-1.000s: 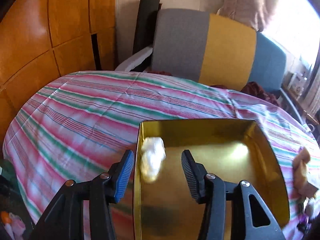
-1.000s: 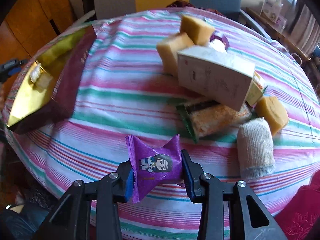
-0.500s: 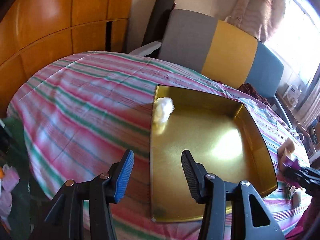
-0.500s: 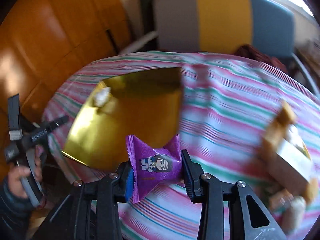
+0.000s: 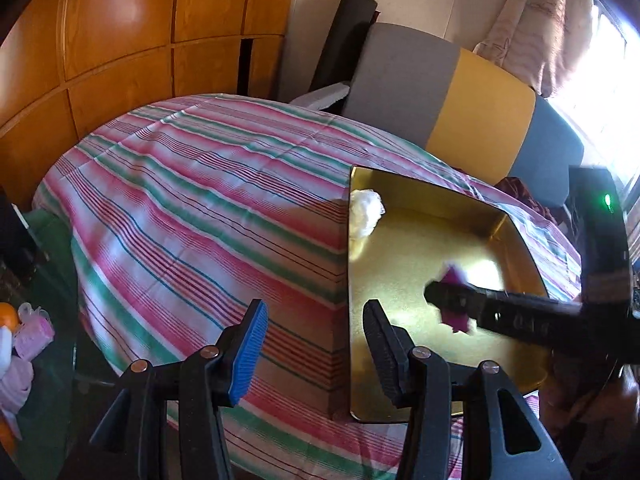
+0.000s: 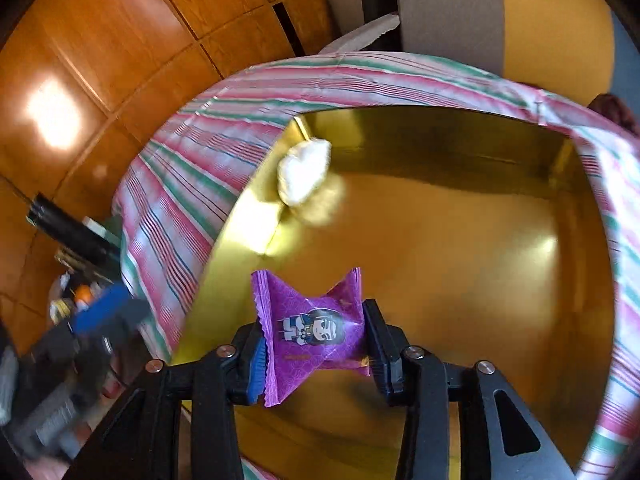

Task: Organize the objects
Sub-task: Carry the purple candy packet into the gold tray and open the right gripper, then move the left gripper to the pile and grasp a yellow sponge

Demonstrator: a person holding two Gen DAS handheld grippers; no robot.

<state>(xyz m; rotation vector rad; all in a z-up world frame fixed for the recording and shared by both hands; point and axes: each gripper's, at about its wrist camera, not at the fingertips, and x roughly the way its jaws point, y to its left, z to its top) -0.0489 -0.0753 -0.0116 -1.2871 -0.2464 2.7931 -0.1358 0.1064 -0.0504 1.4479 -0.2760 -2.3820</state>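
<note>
A gold tin tray sits on the striped tablecloth. A white wrapped sweet lies in its far left corner. My right gripper is shut on a purple candy packet with a cartoon figure and holds it above the tray's near part. In the left wrist view the right gripper reaches in from the right over the tray with the purple packet. My left gripper is open and empty, straddling the tray's left rim from above.
A grey, yellow and blue chair back stands behind the table. Wooden wall panels are on the left. Small items lie below the table's left edge. The left gripper shows blurred at the right wrist view's lower left.
My right gripper has carried the purple packet from beside the tray to over its inside. My left gripper has drawn back and up, staying open.
</note>
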